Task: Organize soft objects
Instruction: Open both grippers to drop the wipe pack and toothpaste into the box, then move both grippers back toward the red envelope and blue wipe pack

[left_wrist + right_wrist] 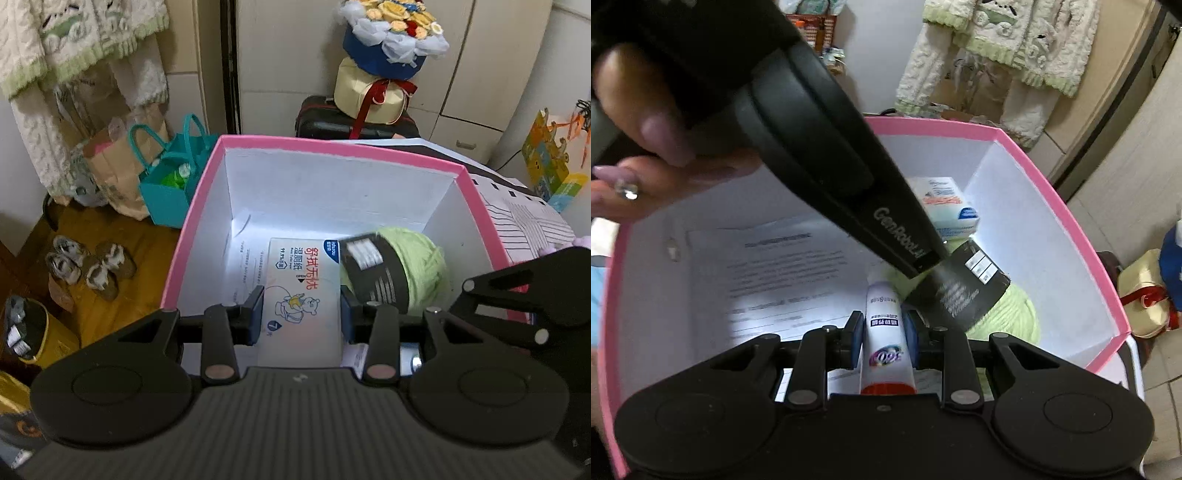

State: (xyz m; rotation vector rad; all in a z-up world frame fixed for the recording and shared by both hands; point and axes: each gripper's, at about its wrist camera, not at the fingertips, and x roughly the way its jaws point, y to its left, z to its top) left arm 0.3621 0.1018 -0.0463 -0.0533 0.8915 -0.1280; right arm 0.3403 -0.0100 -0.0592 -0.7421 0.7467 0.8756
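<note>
A pink box [192,229] with white inner walls sits below both grippers. My left gripper [302,314] is shut on a white wet-wipes pack [301,295] with red print, held low inside the box. A green yarn ball [417,269] with a black label lies to its right on the box floor. My right gripper [882,336] is shut on a white tube [884,339] with an orange cap, inside the same box [1082,236]. The yarn ball [1015,314] lies to its right. The wipes pack [945,206] shows beyond the left gripper's body, which crosses that view.
A printed paper sheet [783,273] lines the box. On the floor at left stand a teal bag [170,177], a paper bag [110,162] and shoes [88,266]. A bouquet [391,37] sits on a black suitcase [332,118] behind the box. A knitted sweater [1008,37] hangs on the wall.
</note>
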